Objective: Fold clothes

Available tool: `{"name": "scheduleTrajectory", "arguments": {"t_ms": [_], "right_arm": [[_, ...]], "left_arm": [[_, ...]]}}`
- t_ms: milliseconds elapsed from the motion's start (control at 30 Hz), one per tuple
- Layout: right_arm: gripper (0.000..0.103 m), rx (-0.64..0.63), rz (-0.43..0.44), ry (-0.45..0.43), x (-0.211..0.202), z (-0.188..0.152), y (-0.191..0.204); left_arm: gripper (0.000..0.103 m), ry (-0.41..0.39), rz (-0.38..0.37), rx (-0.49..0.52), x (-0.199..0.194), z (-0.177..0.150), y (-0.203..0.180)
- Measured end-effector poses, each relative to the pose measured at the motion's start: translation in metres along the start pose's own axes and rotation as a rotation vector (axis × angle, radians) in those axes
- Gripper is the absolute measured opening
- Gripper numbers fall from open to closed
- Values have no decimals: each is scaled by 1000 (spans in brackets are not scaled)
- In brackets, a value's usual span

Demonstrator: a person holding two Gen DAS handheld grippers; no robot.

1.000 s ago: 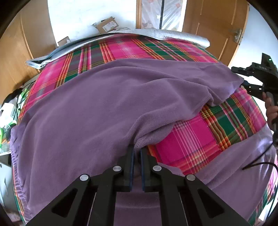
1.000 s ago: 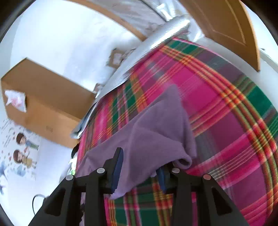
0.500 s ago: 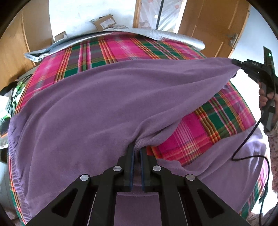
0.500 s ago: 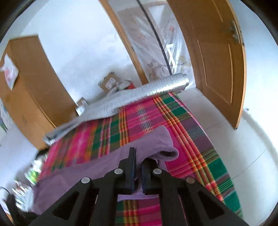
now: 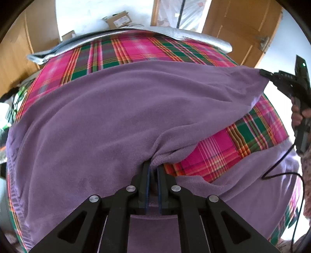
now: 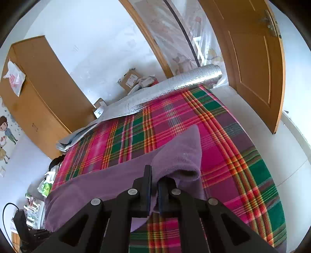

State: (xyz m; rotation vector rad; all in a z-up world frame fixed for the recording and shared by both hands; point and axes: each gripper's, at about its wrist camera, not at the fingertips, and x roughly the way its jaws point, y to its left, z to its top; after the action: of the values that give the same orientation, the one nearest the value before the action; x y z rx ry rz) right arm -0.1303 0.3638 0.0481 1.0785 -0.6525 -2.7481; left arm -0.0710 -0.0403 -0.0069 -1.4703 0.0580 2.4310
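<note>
A large purple fleece garment (image 5: pixel 120 116) lies spread over a pink, green and orange plaid bed cover (image 5: pixel 140 48). My left gripper (image 5: pixel 153 168) is shut on a bunched edge of the fleece near the front. In the left wrist view my right gripper (image 5: pixel 262 73) holds a far corner of the same fleece lifted at the right, a hand (image 5: pixel 299 116) on its handle. In the right wrist view my right gripper (image 6: pixel 154 178) is shut on the purple fleece (image 6: pixel 180 151), whose corner curls over its fingers above the plaid cover (image 6: pixel 223 148).
A rolled silver foil mat (image 6: pixel 165 91) lies along the far edge of the bed. Wooden wardrobe (image 6: pixel 42 81) at left, wooden door (image 6: pixel 252 54) at right, cardboard boxes (image 5: pixel 118 18) by the back wall. A black cable (image 5: pixel 279 165) hangs at the right.
My right gripper closed on the fleece corner and lifted it up and to the right, pulling the fabric taut. My left gripper kept its grip and stayed in place.
</note>
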Motion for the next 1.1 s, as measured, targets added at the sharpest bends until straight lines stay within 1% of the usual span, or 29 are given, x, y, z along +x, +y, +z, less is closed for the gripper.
{"name": "scheduleTrajectory", "arguments": {"t_ms": [67,167,300,567,600,667,733,833,933,1000,1067,1100], "right_arm": [[6,-28,-6,1,1,-2,7],[6,-105,68,33,8,-5,31],[6,-251,142,96,21,-27,72],[6,-333,182,210,45,-64,97],[8,-336,180,225,46,-66,97],[9,-336,171,256,45,-69,93],[13,-339,168,262,37,-68,88],[22,-370,151,239,15,-64,82],[24,-386,116,185,-6,-55,70],[24,-315,81,139,-16,-43,47],[26,-209,15,110,-16,-34,20],[31,-155,-20,97,-16,-30,7]], "left_arm": [[7,1,6,3,1,0,-1],[7,2,5,-2,1,0,0],[8,-1,1,-19,0,-1,1],[8,-1,0,-21,-1,0,2],[8,0,0,-21,-1,0,2],[8,5,-1,-25,-1,0,2],[8,9,-10,-33,-3,1,2],[8,-12,-33,-45,-10,1,3],[11,-44,-40,-32,-22,2,-2],[11,-63,-42,-23,-30,2,-5],[11,-78,-46,-19,-37,2,-8],[11,-86,-48,-18,-40,2,-9]]}}
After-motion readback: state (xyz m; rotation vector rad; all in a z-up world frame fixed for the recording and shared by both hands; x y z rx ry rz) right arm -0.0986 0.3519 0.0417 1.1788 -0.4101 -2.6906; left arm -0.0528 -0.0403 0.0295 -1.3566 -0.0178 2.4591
